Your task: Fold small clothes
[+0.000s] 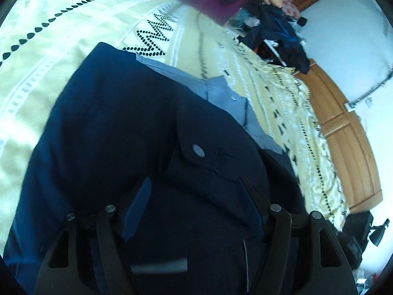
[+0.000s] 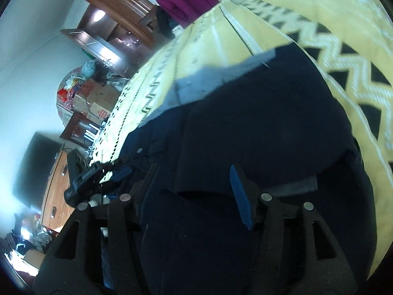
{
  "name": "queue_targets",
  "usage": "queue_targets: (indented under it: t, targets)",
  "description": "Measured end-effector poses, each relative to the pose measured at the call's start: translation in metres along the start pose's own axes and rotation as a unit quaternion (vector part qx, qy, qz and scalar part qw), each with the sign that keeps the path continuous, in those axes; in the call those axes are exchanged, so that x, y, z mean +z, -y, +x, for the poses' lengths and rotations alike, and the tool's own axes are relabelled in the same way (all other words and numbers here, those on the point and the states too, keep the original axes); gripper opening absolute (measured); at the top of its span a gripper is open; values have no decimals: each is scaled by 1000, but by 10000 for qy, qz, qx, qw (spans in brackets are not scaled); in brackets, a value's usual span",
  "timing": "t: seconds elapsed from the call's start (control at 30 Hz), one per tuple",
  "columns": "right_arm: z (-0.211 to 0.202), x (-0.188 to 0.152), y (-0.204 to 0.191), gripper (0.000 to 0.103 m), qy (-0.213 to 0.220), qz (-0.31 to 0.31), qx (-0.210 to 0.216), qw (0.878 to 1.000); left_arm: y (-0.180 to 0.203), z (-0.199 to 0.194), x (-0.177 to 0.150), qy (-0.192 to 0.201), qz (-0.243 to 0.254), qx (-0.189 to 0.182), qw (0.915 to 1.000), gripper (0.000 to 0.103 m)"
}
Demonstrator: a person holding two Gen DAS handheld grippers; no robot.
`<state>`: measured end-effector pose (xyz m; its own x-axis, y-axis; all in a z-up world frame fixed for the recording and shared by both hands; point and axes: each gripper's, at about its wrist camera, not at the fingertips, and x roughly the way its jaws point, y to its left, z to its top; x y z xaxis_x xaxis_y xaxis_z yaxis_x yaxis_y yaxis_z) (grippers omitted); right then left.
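Left claw (image 1: 194,186) spread wide over dark navy cloth, nothing pinched that I can see; right claw (image 2: 194,174) also gaping above the same garment (image 1: 110,127). It's matte, soft, with a buttoned pocket flap (image 1: 199,151) and pale blue lining (image 1: 221,93), lying on the bed's cream bedspread (image 1: 61,24) with black zigzags.

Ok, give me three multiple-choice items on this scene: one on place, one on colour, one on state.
1. Where does the dark garment lie?
A. on a patterned bedspread
B. on a bare floor
C. in a basket

2. What colour is the cloth peeking out from under it?
A. red
B. light blue
C. green

3. How do the left gripper and right gripper stand?
A. both open
B. both shut
C. one shut

Answers: 1 A, yellow zigzag bedspread surrounds it; 2 B, a pale blue edge shows; 3 A, each pair of fingers is spread apart.
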<state>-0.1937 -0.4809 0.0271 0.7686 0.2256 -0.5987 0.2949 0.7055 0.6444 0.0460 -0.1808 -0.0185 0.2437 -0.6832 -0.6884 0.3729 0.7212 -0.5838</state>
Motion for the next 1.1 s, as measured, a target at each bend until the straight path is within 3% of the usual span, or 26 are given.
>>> queue_targets:
  t: [0.1,0.17,0.23,0.27,0.37,0.5,0.6,0.77,0.83,0.9,0.97,1.03,1.1]
  targets:
    - [-1,-1,6,57,47,37,-38,10000,3,12,6,-45,69,109,9999,70]
    - [-7,-2,5,57,180,-23,-147,9997,4,19,9,-57,63,45,10000,56]
    - [-15,-6,10,57,231,20,-178,9996,4,28,13,-104,72,-23,9999,19]
    - [-17,-7,11,57,231,54,-186,9995,5,31,14,-110,82,-52,9999,12]
    - [-24,-13,17,57,177,103,-243,9995,12,19,19,153,212,-283,9993,10]
    - [-29,-20,22,57,35,13,-303,9995,21,-41,30,889,493,-554,9933,6]
    - [-29,-24,29,57,-42,-6,-395,9992,6,-77,37,1271,514,-444,9896,5]
    - [-35,-25,39,57,-29,31,-544,9985,-59,-82,43,1215,-26,325,9921,5]
    - [-42,-23,41,57,36,-35,-675,9977,-84,-83,42,1130,-424,318,9922,0]
    - [-45,-20,47,57,74,-57,-759,9971,-87,-78,38,793,-654,-80,9947,2]
    - [-45,-19,54,57,72,22,-808,9967,-69,-71,27,520,-352,-208,9978,15]
    - [-40,-19,57,57,29,58,-822,9966,-53,-63,14,271,-199,-482,9983,43]
    - [-35,-20,55,58,-24,30,-811,9967,-39,-54,6,182,-48,-521,9985,49]
